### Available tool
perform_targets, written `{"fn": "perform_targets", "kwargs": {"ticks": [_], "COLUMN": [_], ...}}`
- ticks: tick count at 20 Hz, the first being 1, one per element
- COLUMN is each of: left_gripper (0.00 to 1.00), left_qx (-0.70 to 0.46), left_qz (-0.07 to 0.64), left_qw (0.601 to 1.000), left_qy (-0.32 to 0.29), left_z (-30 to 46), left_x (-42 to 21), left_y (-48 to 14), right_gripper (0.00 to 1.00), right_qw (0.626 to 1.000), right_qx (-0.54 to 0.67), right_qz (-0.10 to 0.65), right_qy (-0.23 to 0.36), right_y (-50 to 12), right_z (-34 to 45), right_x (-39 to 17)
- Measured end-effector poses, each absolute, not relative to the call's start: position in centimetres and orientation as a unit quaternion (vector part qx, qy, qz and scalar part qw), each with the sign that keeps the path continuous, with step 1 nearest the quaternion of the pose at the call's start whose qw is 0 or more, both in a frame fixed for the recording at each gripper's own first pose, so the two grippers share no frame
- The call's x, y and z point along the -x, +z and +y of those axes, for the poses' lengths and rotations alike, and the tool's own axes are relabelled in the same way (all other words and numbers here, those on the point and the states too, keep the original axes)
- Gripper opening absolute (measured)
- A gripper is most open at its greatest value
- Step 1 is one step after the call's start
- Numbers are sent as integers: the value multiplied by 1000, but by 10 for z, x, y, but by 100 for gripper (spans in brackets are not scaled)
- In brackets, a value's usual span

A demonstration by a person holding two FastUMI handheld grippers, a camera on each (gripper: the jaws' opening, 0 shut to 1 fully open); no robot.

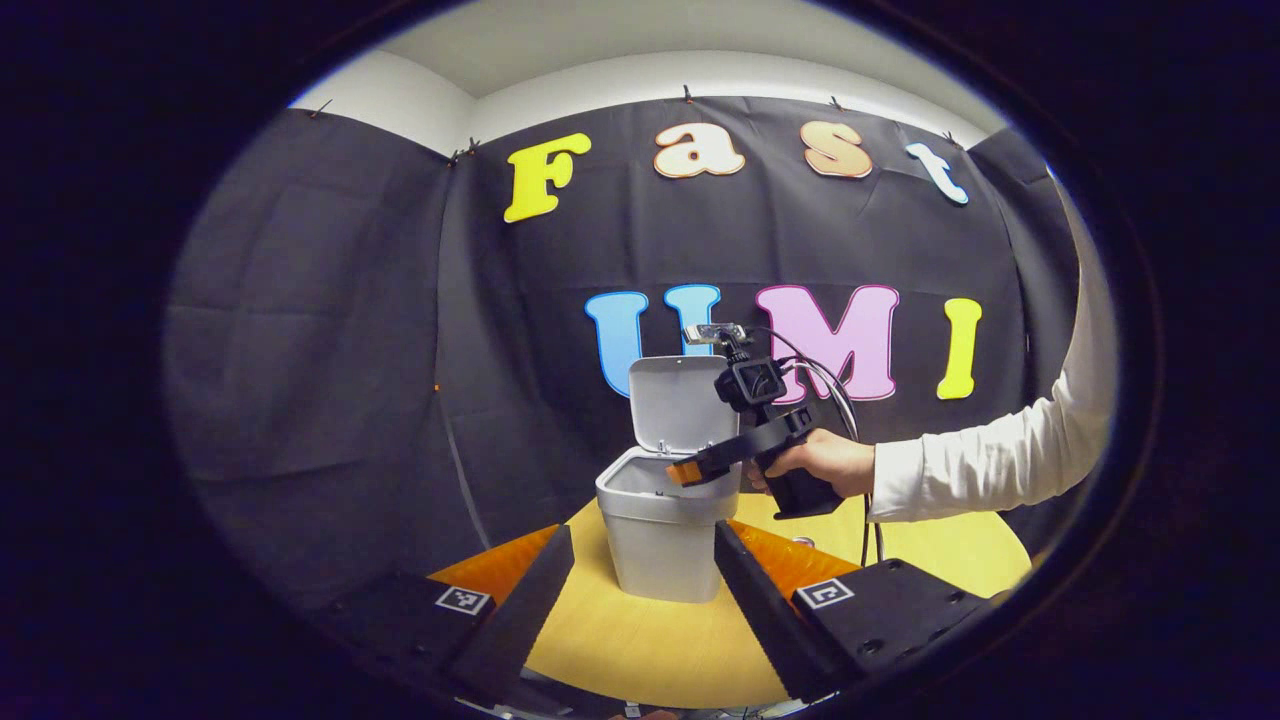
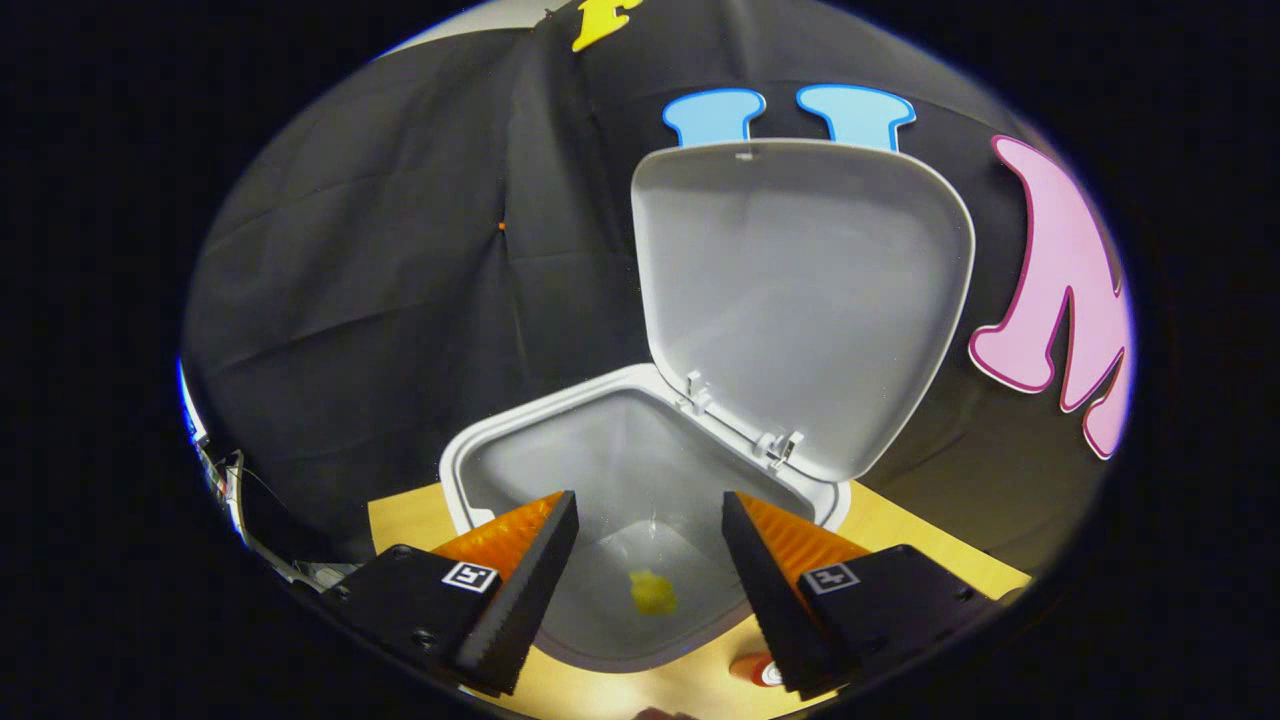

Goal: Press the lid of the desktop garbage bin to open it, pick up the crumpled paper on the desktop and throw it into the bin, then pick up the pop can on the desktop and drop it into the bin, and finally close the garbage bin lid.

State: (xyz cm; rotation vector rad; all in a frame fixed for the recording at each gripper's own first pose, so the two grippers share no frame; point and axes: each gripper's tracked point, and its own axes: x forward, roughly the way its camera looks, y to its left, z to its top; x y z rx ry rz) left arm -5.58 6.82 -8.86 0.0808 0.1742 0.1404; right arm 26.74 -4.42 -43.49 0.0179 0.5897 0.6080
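The right tool (image 2: 645,590) hangs spread and empty above the mouth of the small grey plastic garbage bin (image 2: 500,430), whose hinged lid (image 2: 800,290) stands upright. A yellow crumpled paper (image 2: 651,592) lies at the bin's bottom. A red pop can (image 2: 757,670) sits on the round yellow wooden desk (image 2: 400,520) beside the bin. The left tool (image 1: 645,600), also spread and empty, faces the bin from nearby.

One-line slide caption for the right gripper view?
Right gripper open above the open garbage bin, lid upright, a small yellow object at the bottom.
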Motion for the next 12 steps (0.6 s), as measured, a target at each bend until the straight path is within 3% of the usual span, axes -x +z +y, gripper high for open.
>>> {"fn": "perform_targets", "kwargs": {"ticks": [5, 12], "left_gripper": [95, 95], "left_qx": [-26, -5], "left_qz": [80, 84], "left_qw": [996, 996], "left_qy": [35, -42], "left_z": [47, -11], "left_x": [39, -19], "left_y": [-99, -156], "right_gripper": [98, 98], "right_qw": [924, 954], "right_qx": [-23, -1], "right_qz": [255, 204], "right_qy": [286, 221], "right_y": [-400, -358], "right_z": [-73, -201], "right_x": [-259, -226]}}
